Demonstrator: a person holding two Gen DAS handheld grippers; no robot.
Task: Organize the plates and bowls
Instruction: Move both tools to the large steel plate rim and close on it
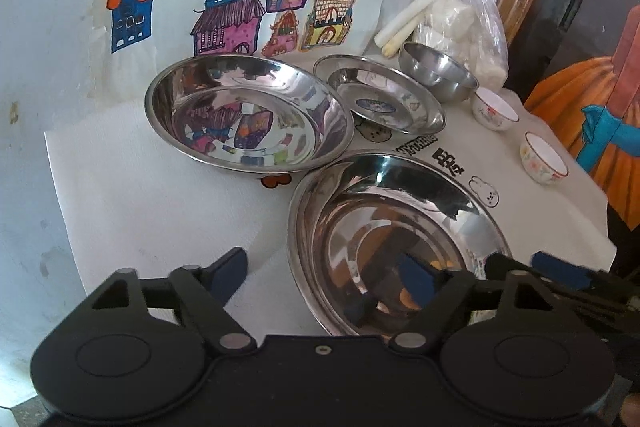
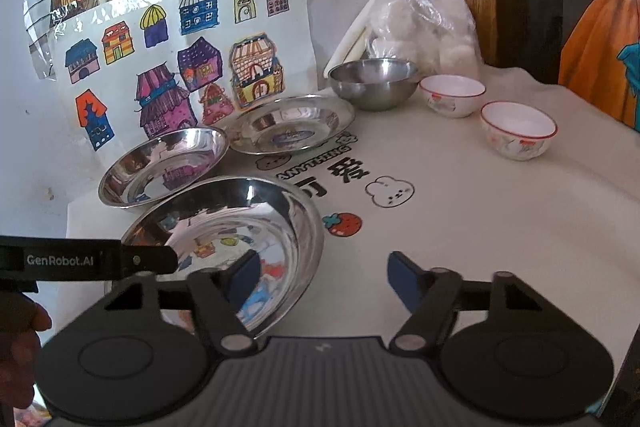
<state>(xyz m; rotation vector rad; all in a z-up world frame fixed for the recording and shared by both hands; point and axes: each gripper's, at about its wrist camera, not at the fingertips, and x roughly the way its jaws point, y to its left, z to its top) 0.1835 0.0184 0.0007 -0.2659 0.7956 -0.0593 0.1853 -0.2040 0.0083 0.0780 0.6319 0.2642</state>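
I am hovering over the near steel plate [image 1: 400, 239], which is sitting on the printed tablecloth [image 2: 480, 227] at the front of the group, its far rim just beside a second big plate [image 1: 248, 111]. The left gripper [image 1: 320, 279] is standing released, one pad over the cloth and one over the plate's rim, not pressing; the right gripper [image 2: 324, 275] is likewise unclenched, straddling the plate's right edge without touching. I am judging this plate light, stiff and slick, so pinching the thin raised rim looks safest. A smaller steel plate [image 2: 292, 125] and a steel bowl [image 2: 374, 83] are waiting behind. The two china bowls [image 2: 518, 129] off to the right are looking fragile. A plastic bag [image 2: 424, 27] is crowding the back corner, and drawings [image 1: 224, 15] are leaning close behind the plates
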